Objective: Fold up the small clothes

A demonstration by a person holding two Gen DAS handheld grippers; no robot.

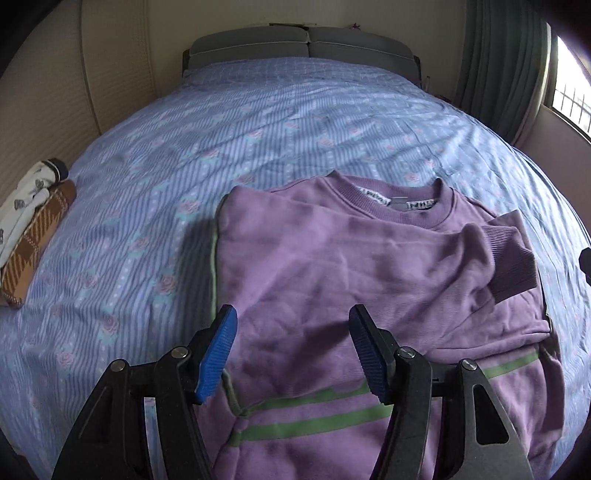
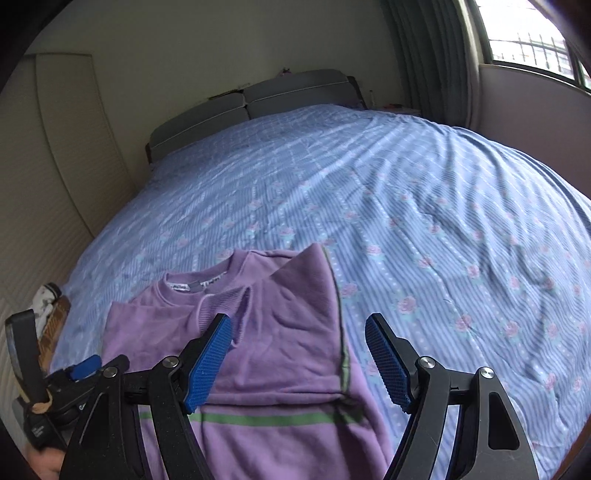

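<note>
Fleecy purple sweatshirt (image 1: 369, 258), green-striped, on ribbed floral bedspread (image 1: 258, 122); both grippers (image 1: 293, 350) (image 2: 301, 360) spread, empty; folded clothes (image 1: 33, 229) clearer in left view.

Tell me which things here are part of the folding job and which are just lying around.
Part of the job:
purple sweatshirt
left gripper, open
right gripper, open
folded clothes at the bed's left edge

Just there:
bedspread
headboard
curtain
window
</note>
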